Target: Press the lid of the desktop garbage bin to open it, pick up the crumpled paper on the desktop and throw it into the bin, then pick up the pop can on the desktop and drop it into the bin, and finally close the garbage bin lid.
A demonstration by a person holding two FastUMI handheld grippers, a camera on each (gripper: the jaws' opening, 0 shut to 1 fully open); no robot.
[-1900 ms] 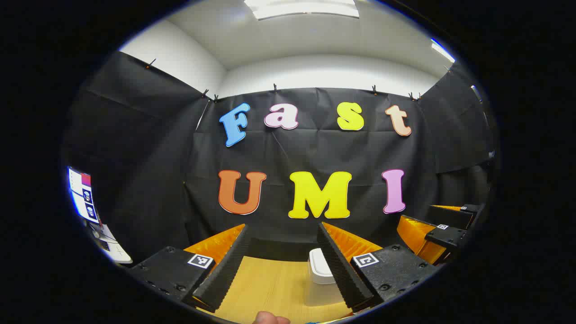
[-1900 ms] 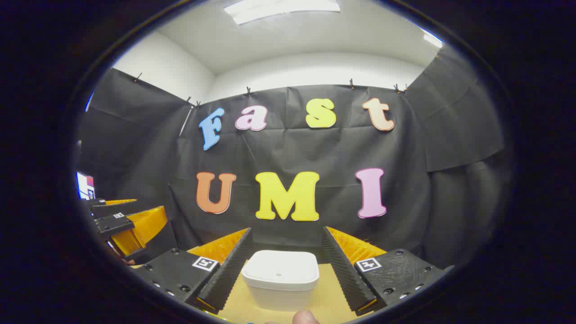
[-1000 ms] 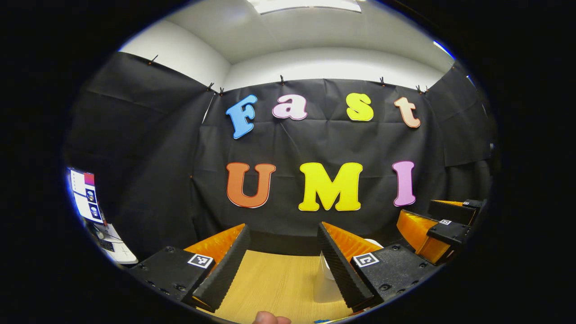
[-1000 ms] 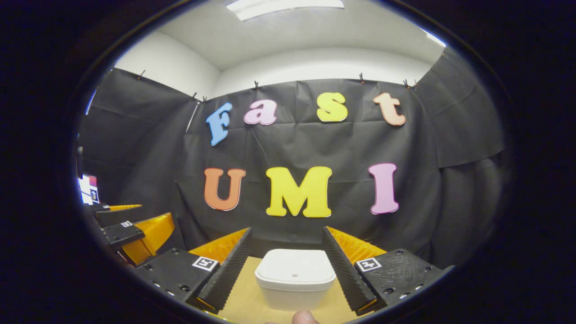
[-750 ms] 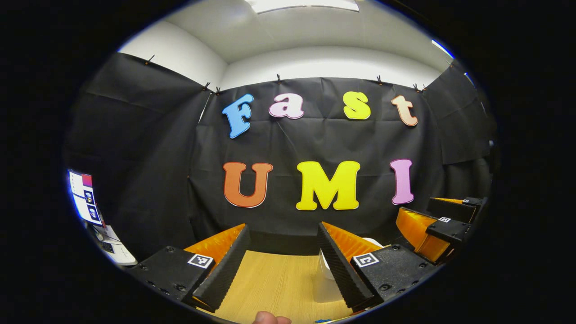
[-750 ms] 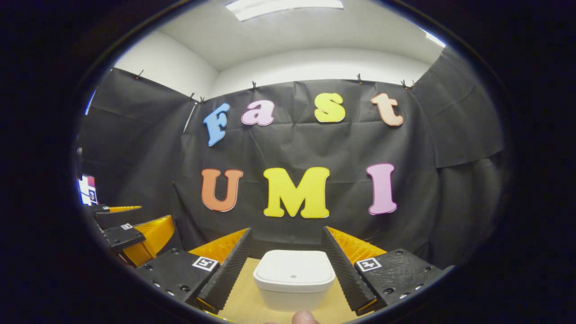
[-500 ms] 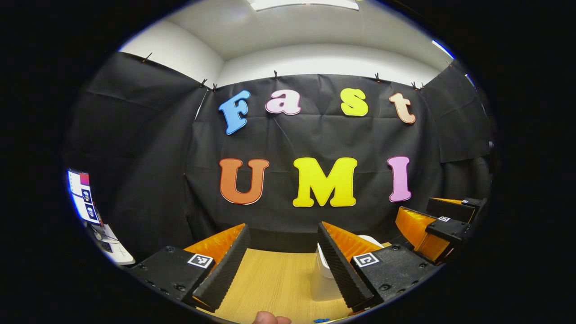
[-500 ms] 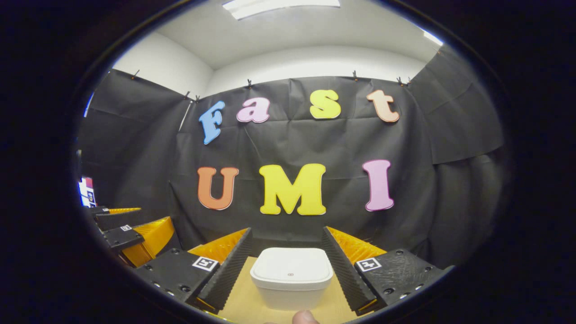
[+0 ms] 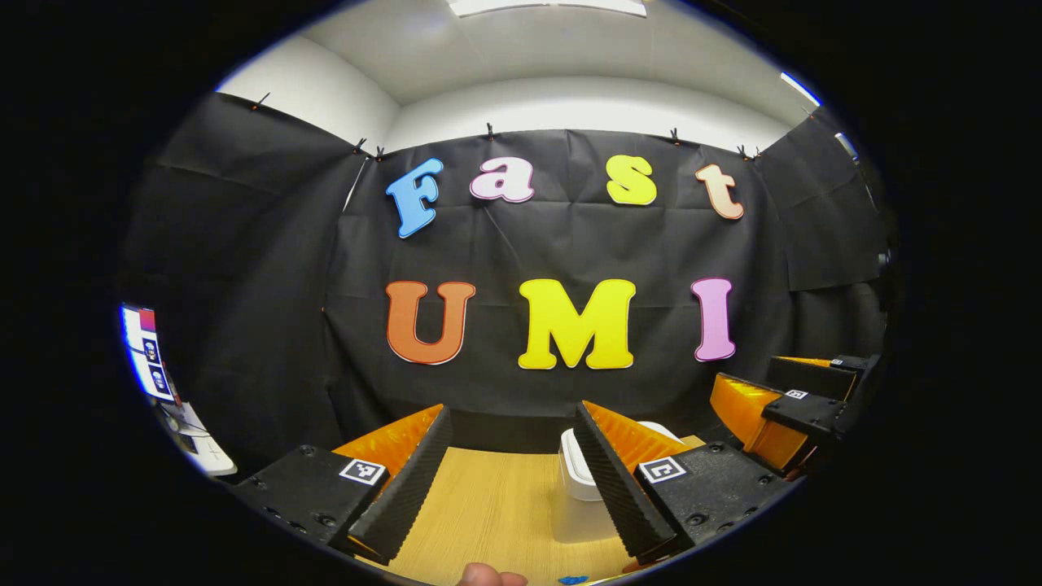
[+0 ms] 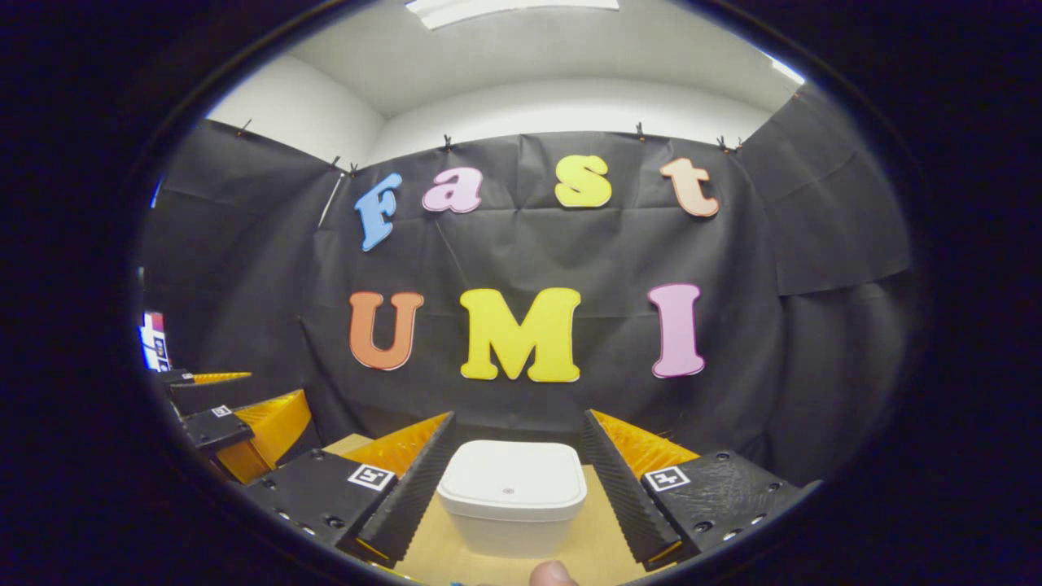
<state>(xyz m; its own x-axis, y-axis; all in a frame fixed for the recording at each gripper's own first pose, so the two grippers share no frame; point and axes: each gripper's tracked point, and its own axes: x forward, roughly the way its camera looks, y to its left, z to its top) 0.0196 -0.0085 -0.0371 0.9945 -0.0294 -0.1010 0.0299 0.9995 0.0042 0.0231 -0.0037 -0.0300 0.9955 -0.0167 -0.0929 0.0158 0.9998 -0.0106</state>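
The white desktop bin [image 10: 511, 509] stands on the wooden desk [image 10: 431, 537] with its lid [image 10: 513, 480] closed. My right gripper [image 10: 517, 419] is open, and the bin sits just beyond and between its fingers without touching them. In the left gripper view the bin [image 9: 574, 492] is half hidden behind the right-hand finger of my left gripper [image 9: 511, 419], which is open with nothing in it. Each gripper appears at the side of the other's view: the right gripper [image 9: 753, 387] and the left gripper [image 10: 273, 389].
Black cloth walls close the booth behind the desk [image 9: 488, 505]. A screen [image 9: 146, 358] and a white device [image 9: 203, 448] stand off to the left. A small blue scrap [image 9: 574, 579] peeks in at the bottom edge; I cannot tell what it is.
Both views have tipped slightly downward and drifted a little sideways. The bin has shifted slightly in both views. Both grippers stay open and the lid stays closed.
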